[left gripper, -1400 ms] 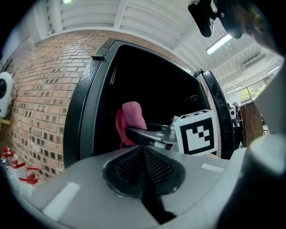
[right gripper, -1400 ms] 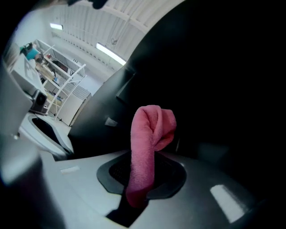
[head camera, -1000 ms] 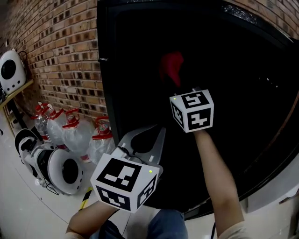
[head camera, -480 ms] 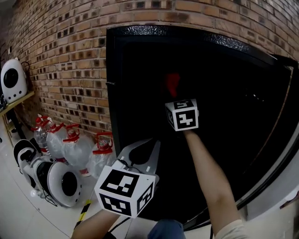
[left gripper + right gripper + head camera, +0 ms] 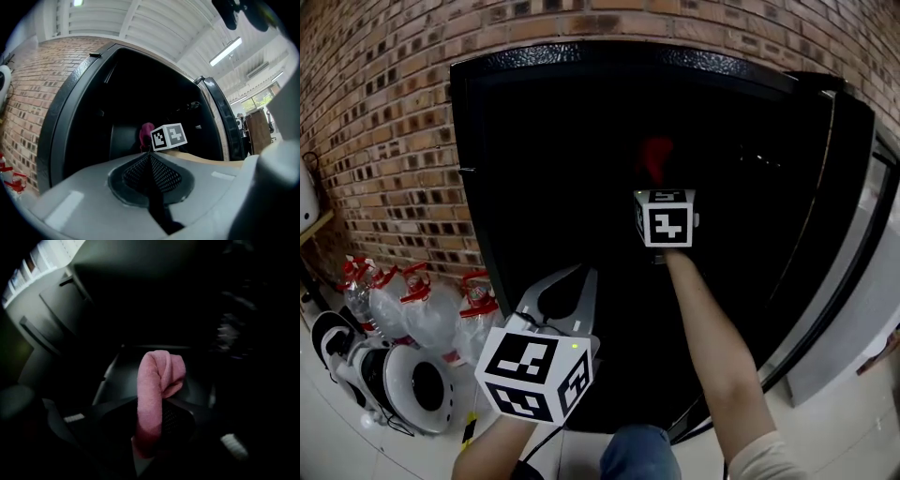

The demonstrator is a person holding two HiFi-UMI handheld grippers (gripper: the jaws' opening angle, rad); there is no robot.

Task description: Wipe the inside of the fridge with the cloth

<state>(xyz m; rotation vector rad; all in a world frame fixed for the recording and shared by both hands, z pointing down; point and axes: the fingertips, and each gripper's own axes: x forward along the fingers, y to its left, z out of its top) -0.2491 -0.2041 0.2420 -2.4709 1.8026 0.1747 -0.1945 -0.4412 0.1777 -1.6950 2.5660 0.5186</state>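
Observation:
The black fridge point(image 5: 544, 66) stands open against the brick wall, its inside very dark. My right gripper point(image 5: 661, 178) reaches deep into it, shut on a pink cloth point(image 5: 157, 385) that sticks up folded between its jaws; the cloth point(image 5: 656, 155) shows as a red patch above the marker cube. The cloth point(image 5: 145, 136) also shows beyond the cube in the left gripper view. My left gripper point(image 5: 567, 281) hangs low in front of the fridge, outside it, jaws shut on nothing.
The fridge door point(image 5: 853, 206) swings out at the right. Clear plastic water jugs point(image 5: 441, 300) with red caps stand by the brick wall at the left, and white round devices point(image 5: 394, 380) lie on the floor beside them.
The head view has shifted so the whole fridge top shows. My right gripper has gone a little further up and in with the cloth. The left gripper has kept its place.

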